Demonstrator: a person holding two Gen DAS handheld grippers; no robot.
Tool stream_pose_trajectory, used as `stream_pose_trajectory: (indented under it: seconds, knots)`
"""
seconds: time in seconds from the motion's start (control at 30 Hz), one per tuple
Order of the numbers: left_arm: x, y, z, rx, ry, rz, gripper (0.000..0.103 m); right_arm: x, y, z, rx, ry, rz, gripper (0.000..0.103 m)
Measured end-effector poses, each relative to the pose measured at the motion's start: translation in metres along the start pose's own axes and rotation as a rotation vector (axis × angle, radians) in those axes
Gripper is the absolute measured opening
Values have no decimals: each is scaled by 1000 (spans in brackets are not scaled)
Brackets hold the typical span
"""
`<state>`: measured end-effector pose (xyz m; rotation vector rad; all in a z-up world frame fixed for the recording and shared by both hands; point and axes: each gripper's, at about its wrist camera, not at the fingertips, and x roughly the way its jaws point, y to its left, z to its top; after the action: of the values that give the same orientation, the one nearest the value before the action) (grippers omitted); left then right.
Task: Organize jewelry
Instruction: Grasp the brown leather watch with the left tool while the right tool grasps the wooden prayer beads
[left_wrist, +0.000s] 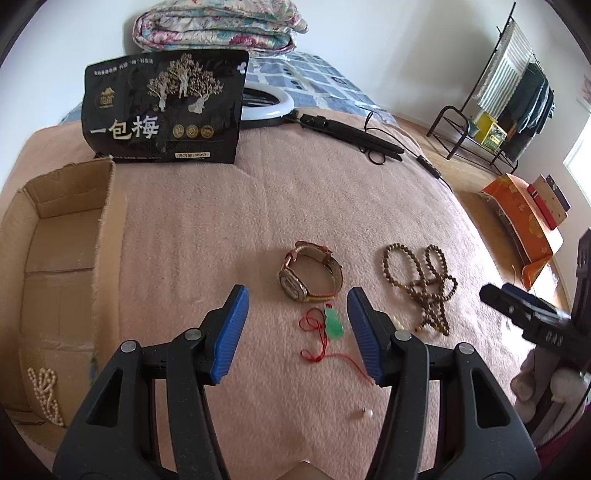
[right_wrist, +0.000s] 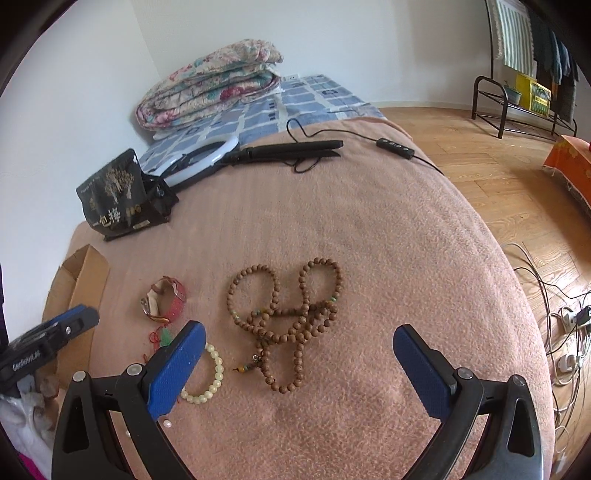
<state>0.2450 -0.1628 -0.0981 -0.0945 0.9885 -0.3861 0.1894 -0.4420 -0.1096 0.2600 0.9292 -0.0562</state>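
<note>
On the pink blanket (left_wrist: 221, 206) lie a watch (left_wrist: 310, 271), a green jade pendant (left_wrist: 333, 321) on red cord, a brown bead necklace (left_wrist: 424, 284) and a small pearl piece (left_wrist: 364, 412). My left gripper (left_wrist: 295, 310) is open, above the blanket, with the pendant between its fingers. A cardboard box (left_wrist: 62, 236) at left holds a pearl necklace (left_wrist: 44, 395). My right gripper (right_wrist: 299, 343) is open above the bead necklace (right_wrist: 288, 317); a pale bead bracelet (right_wrist: 210, 376) lies by its left finger. The watch (right_wrist: 164, 299) and the pendant (right_wrist: 165, 335) lie further left.
A black snack bag (left_wrist: 162, 110), a ring light (left_wrist: 266, 107) with its folded black stand (left_wrist: 354, 134), and a folded quilt (left_wrist: 218, 26) lie at the far end. Wood floor with cables (right_wrist: 561, 325) is right of the bed; a clothes rack (left_wrist: 509, 103) stands beyond.
</note>
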Motion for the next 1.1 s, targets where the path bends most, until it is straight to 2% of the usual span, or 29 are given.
stream_pose_trajectory:
  seconds: [0.27, 0.5, 0.57, 0.67, 0.73, 0.8, 0.83, 0.9, 1.0, 1.07, 1.1]
  knots:
    - [40, 1, 14, -34, 41, 8, 57, 32, 3, -3, -29, 71, 7, 99]
    - [66, 0, 18, -35, 84, 1, 53, 57, 10, -4, -66, 122, 10, 98]
    - [73, 0, 18, -35, 100, -1, 50, 64, 11, -4, -78, 134, 1, 94]
    - [81, 0, 18, -28, 114, 23, 47, 72, 10, -3, -80, 142, -15, 94]
    - [87, 1, 17, -31, 127, 25, 38, 76, 11, -3, -86, 146, -20, 94]
    - [93, 2, 17, -30, 138, 28, 36, 81, 15, -3, -106, 146, -34, 94]
    - [94, 3, 17, -29, 137, 33, 30, 82, 16, -3, -115, 147, -41, 93]
    - [96, 3, 17, -22, 134, 45, 23, 86, 21, -3, -144, 147, -69, 87]
    - [97, 5, 17, -29, 130, 43, 19, 87, 25, -2, -188, 139, -102, 73]
    - [98, 5, 17, -28, 128, 48, 16, 85, 26, -1, -195, 130, -102, 51]
    - [98, 5, 17, -28, 128, 47, 15, 84, 26, -1, -196, 126, -101, 43]
